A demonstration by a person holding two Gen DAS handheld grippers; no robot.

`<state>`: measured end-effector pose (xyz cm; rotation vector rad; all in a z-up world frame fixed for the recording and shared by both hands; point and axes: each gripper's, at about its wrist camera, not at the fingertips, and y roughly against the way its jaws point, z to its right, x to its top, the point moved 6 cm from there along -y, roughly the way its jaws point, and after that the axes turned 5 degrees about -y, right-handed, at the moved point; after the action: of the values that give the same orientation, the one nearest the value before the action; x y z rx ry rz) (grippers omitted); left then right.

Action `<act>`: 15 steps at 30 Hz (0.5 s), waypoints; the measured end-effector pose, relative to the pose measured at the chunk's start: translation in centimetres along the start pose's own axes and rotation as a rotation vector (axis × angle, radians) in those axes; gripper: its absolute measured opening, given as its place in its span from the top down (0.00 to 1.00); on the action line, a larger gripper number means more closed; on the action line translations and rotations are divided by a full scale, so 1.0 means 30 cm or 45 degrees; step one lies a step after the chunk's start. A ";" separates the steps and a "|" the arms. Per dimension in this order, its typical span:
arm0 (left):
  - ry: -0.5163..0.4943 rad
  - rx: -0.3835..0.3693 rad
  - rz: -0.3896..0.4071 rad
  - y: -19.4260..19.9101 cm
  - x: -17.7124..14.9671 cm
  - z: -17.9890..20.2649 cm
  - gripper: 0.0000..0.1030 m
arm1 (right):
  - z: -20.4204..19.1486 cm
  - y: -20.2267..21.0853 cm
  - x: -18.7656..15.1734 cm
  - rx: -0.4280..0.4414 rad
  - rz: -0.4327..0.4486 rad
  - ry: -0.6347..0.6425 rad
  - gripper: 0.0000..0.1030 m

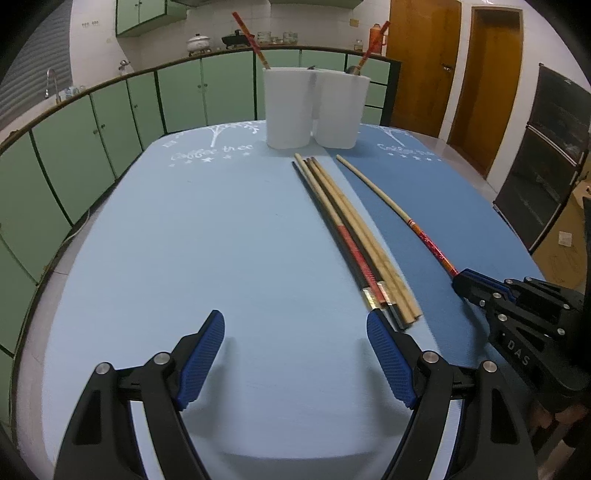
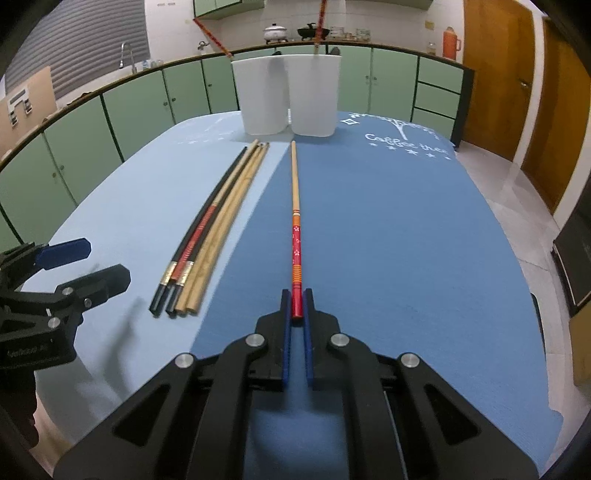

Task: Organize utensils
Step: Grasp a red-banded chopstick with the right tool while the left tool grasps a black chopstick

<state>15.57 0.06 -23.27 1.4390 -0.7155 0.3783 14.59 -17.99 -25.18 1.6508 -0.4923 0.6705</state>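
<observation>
Right gripper (image 2: 297, 304) clamped on red-handled chopstick (image 2: 295, 206), right of chopstick bundle (image 2: 212, 229), left gripper (image 1: 295, 354) spread apart, left of bundle.

Black left gripper (image 1: 295, 360) and right gripper (image 2: 297, 306), blue ribbed pads, silver screws

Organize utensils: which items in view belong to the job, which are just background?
Job items:
- red-handled wooden chopstick, clamped in the right hand-held gripper
- bundle of black and plain wooden chopsticks on the table
- two white plastic holders, a chopstick in each
- left hand-held gripper, open

Background:
- white lidded pot
- orange thermos
- blue tablecloth
</observation>
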 end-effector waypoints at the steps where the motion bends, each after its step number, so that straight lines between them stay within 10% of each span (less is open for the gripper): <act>1: 0.004 -0.011 -0.004 -0.002 -0.001 0.011 0.24 | 0.005 0.001 0.000 -0.001 -0.001 -0.005 0.95; 15: -0.008 -0.003 -0.046 -0.054 -0.012 0.080 0.26 | 0.021 0.008 -0.008 0.002 0.000 -0.018 0.95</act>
<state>15.81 -2.41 -24.78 1.4494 -0.6938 0.3446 14.36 -18.67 -25.25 1.6582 -0.5021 0.6596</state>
